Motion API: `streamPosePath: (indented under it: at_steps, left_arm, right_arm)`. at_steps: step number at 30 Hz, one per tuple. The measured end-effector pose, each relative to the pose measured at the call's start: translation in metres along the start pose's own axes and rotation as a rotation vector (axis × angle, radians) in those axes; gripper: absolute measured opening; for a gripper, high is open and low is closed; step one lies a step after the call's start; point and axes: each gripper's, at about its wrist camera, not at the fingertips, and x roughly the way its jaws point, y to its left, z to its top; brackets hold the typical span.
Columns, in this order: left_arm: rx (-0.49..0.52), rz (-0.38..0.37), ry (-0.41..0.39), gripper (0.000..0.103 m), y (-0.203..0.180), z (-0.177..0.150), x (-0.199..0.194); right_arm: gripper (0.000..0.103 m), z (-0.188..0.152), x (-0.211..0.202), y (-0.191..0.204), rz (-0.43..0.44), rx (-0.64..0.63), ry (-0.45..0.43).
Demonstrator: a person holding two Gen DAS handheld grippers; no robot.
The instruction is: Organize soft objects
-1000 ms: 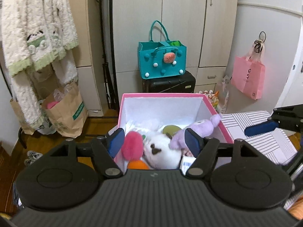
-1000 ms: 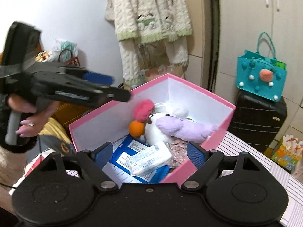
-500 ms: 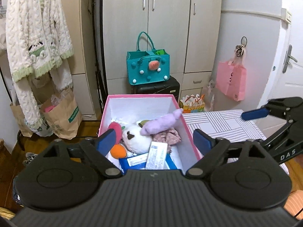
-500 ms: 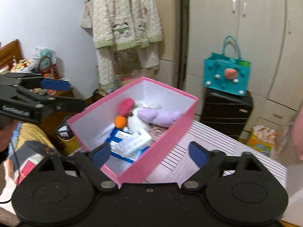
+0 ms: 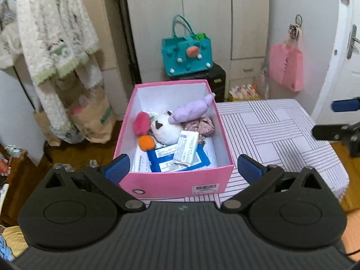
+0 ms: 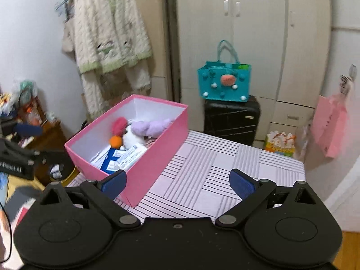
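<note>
Counter (image 5: 281, 130): striped cloth top, carries the pink box at its left end.
Pink box (image 5: 177, 183): open, no lid, sits on counter w/ its left side at the counter edge; white inside.
Soft toys: all in the box's far half. Purple plush (image 5: 191, 110) lies on top, across the white plush (image 5: 165, 129); pink pom (image 5: 141, 123) just left of it, orange ball (image 5: 146, 142) in front of the pom. Floral fabric bit (image 5: 201, 126) by the right wall.
Packets (image 5: 180, 155): blue/white packs in the near half, one white pack on top.
Left tongs (image 5: 182, 168): have just been opening, now spread wide, nothing btwn them; box seen beyond the gap.
Right tongs (image 6: 177, 183): spread wide, empty, over the counter, box's near corner by the left pad.
</note>
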Motion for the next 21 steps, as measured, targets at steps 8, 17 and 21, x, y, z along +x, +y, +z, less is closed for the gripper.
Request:
streamPosePath:
  at_steps: [8, 17, 21]
  left_arm:
    - [-0.024, 0.04, -0.038, 0.103, -0.012, -0.015, -0.017]
    - [-0.018, 0.046, -0.077, 0.103, -0.026, -0.027, -0.018]
    - [-0.031, 0.017, -0.063, 0.103, -0.03, -0.033, -0.013]
  right_arm:
    - [0.099, -0.019, -0.021, 0.005, -0.116, 0.007, -0.013]
    - [0.1, -0.039, -0.034, 0.005, -0.113, 0.067, -0.034]
    - [0.1, -0.045, -0.033, 0.007, -0.145, 0.064, -0.034]
